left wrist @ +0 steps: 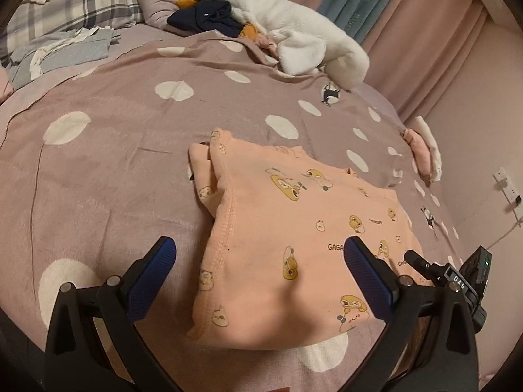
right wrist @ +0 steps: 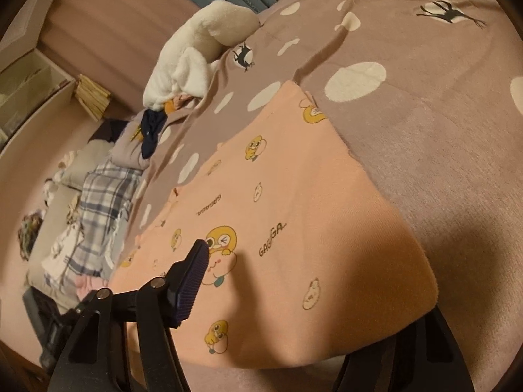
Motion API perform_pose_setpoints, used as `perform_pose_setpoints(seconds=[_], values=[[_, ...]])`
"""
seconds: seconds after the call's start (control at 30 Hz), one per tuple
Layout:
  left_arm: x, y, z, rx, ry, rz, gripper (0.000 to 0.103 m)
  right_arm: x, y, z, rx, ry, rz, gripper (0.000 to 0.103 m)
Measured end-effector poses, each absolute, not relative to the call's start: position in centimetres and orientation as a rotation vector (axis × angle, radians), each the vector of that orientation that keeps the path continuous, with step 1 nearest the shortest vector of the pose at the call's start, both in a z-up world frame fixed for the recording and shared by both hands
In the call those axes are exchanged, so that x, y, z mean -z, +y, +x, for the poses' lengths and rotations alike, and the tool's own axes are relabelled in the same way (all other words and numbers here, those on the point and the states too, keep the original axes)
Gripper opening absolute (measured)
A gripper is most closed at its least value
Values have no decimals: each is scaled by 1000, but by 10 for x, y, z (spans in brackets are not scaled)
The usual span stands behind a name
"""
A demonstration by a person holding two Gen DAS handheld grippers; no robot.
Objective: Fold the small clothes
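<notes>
A peach-pink small garment (left wrist: 294,228) with yellow cartoon prints lies partly folded on the mauve bedspread (left wrist: 114,170). My left gripper (left wrist: 261,261) hovers just above its near left edge, jaws wide open, and the cloth lies below without touching the blue pads (left wrist: 150,277). In the right wrist view the same garment (right wrist: 294,196) fills the middle. My right gripper (right wrist: 313,297) stands open at its near edge. Its left finger (right wrist: 193,277) rests above the cloth, while the right finger is hidden under the draped corner. The right gripper's body (left wrist: 457,277) shows at the garment's right side.
A white fleece garment (left wrist: 304,39) and a dark navy one (left wrist: 206,16) are heaped at the far side of the bed. Plaid pillows (left wrist: 75,0) and folded grey cloth (left wrist: 65,52) lie far left. Pink curtains (left wrist: 425,39) and a wall socket (left wrist: 506,186) are at right.
</notes>
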State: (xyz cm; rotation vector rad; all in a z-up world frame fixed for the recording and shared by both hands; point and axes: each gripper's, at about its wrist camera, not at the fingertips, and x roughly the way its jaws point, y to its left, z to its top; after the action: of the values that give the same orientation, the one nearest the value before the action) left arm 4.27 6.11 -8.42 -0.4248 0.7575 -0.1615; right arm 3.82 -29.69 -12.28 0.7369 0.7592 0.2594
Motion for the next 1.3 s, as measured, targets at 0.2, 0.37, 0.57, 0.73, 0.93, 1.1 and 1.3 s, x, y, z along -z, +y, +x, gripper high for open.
perform_pose_setpoints(seconds=[0.2, 0.37, 0.57, 0.73, 0.93, 1.1, 1.3], values=[[81, 56, 42, 152, 753, -377, 103, 123, -290, 42, -375, 779, 788, 68], [79, 56, 41, 168, 756, -393, 103, 126, -287, 42, -364, 776, 794, 63], [76, 57, 36, 153, 744, -364, 103, 141, -300, 46, -291, 816, 852, 16], [77, 61, 35, 152, 749, -366, 103, 144, -301, 44, -298, 810, 874, 9], [75, 63, 32, 156, 741, -374, 103, 144, -299, 48, -291, 808, 846, 5], [75, 63, 32, 142, 749, -367, 103, 145, -298, 48, -292, 800, 832, 5], [74, 61, 32, 139, 749, -355, 103, 139, -295, 48, -270, 798, 795, 5]])
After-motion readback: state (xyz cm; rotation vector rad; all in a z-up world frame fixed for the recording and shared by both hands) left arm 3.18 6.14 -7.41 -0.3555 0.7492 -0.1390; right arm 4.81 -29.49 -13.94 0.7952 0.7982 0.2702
